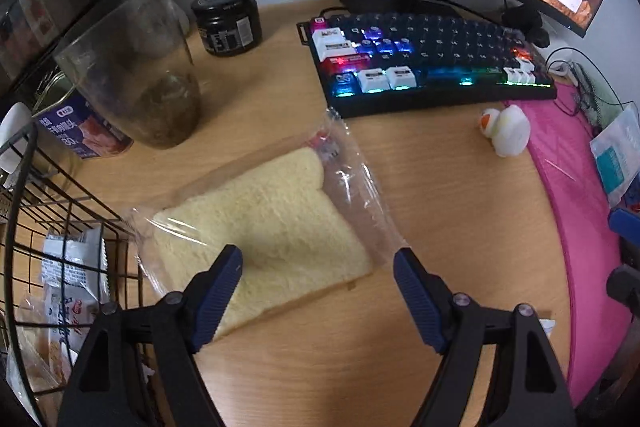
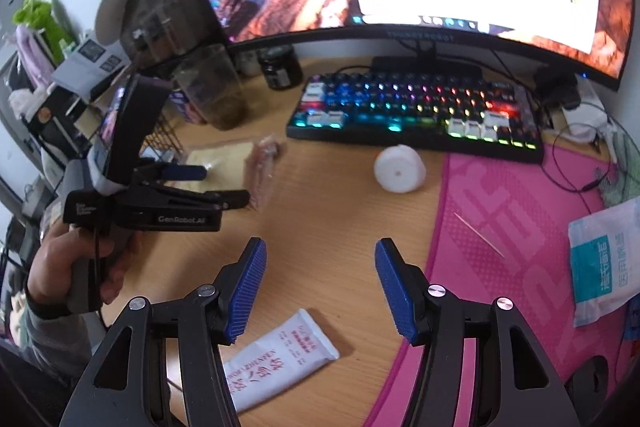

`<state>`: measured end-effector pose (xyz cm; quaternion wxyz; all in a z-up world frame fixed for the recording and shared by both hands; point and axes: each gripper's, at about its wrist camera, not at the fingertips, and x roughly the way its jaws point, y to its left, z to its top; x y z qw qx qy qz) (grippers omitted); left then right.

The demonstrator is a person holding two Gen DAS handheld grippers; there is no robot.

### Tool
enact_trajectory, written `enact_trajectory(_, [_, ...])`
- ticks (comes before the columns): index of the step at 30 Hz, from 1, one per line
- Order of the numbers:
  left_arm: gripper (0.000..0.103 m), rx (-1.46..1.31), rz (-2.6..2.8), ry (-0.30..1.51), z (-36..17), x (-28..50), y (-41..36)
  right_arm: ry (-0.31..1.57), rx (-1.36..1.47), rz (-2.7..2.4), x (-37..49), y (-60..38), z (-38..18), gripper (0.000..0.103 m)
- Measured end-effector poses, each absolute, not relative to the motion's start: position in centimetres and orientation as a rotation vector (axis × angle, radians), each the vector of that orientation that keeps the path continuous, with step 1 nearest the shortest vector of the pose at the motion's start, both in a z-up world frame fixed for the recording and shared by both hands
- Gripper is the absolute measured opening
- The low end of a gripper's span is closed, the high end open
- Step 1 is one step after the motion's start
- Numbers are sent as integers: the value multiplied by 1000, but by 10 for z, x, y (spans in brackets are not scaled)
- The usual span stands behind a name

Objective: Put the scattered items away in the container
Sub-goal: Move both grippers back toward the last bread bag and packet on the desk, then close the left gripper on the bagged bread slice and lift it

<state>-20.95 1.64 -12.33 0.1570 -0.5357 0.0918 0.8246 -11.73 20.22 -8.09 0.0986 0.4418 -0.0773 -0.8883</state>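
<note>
Clear plastic bag with bread slice (image 1: 264,227) lying flat on desk (image 1: 440,227), near left edge, just beside wire basket (image 1: 60,211) at desk's left side. Left gripper (image 1: 318,267) above bag's near corner, jaws spread wide, nothing between pads, one pad over bread, other past bag's right edge. Right gripper (image 2: 320,267) part open, empty, hanging over bare desk near front edge; white tube (image 2: 280,359) lying below it at front edge, not touched.

Risks:
- Bag flat on wood, little to bite: likely to pinch film only, bread sliding out or bag slipping free on lift.
- Squeezing too hard: slice crushed or torn.
- Basket rim close on left: bag tail could snag wire on transfer.
- Tall glass jar (image 1: 136,67) and can (image 1: 80,131) standing behind bag: wide swing could tip them.
- Tube partly under right gripper body: approach blind, could nudge it off front edge.
- White duck toy (image 1: 506,131) near pink mat (image 1: 568,211), round: may roll when gripped.
</note>
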Motion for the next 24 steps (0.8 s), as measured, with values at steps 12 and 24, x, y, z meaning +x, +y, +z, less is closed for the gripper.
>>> enact_trajectory(12, [79,-1547,2152,190,-118,-160,29,-190,1300,-2596,-104,195,-79,57])
enact_trajectory(24, [78,-1516,2309,296,-109,-203,10,-184,1323,-2590,-105,197,-84,57])
